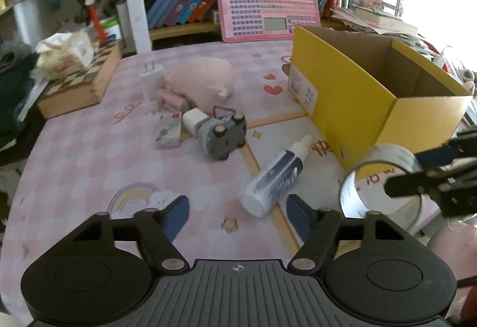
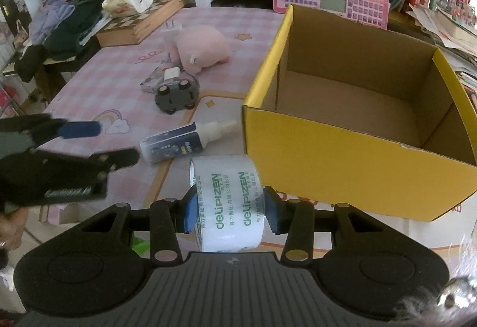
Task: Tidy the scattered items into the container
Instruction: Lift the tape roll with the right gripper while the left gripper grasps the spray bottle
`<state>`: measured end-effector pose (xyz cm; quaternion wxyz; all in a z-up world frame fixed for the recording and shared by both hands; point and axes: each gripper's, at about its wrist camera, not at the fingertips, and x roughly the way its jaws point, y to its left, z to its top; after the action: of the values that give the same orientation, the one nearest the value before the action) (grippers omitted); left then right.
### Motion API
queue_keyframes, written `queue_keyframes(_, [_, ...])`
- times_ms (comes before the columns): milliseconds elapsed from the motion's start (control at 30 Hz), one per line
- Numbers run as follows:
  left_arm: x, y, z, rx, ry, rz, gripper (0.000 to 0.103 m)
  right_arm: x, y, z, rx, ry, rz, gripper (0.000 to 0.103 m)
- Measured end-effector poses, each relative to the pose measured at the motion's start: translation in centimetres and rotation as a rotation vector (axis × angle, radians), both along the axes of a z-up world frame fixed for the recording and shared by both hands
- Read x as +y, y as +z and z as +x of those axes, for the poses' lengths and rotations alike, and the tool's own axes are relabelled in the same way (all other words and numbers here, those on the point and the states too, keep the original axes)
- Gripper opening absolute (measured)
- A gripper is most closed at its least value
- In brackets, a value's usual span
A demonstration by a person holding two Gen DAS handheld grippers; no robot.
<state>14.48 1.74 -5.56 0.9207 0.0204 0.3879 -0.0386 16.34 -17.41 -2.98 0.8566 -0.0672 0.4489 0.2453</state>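
Observation:
My right gripper (image 2: 231, 211) is shut on a white roll of tape (image 2: 226, 196) with green lettering, held just in front of the yellow cardboard box (image 2: 328, 172). The box's inside looks bare. In the left wrist view the tape roll (image 1: 396, 154) and right gripper (image 1: 417, 172) show at the right edge, beside the box (image 1: 351, 106). My left gripper (image 1: 238, 213) is open, low over the table. A white and blue bottle (image 1: 274, 181) lies on its side just ahead, its base near the right fingertip, not pinched. From the right wrist, the left gripper (image 2: 113, 142) sits left of the bottle (image 2: 176, 143).
A pink plush pig (image 1: 202, 79), an overturned grey toy car (image 1: 222, 133), a white charger (image 1: 193, 118) and small packets (image 1: 168, 133) lie mid-table. A wooden chessboard box (image 1: 80, 85) with a tissue pack is at the left. A pink keyboard toy (image 1: 268, 5) leans against bookshelves behind.

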Motion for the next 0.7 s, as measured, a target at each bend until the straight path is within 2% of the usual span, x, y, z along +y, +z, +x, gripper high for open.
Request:
queue_keyframes(33, [-0.1, -0.1, 0.6, -0.002, -0.008, 0.002, 0.063, -0.1, 0.0, 0.1, 0.003, 0.002, 0.004, 0.042])
queue_keyframes(367, [-2.7, -2.1, 4.2, 0.048, -0.192, 0.037, 0.050, -0.2, 0.1, 0.7, 0.013, 0.042, -0.004, 0.042])
queue_keyframes(500, [-2.9, -3.0, 4.8, 0.067, -0.220, 0.059, 0.046, -0.2, 0.1, 0.7, 0.002, 0.057, -0.014, 0.042])
queue_keyframes(567, [-2.7, -3.2, 5.1, 0.075, -0.231, 0.046, 0.043, -0.3, 0.2, 0.7, 0.003, 0.059, -0.011, 0.042])
queue_keyframes(700, [-2.3, -3.4, 5.1, 0.071, -0.239, 0.016, 0.032, -0.2, 0.2, 0.6, 0.006, 0.060, -0.010, 0.042])
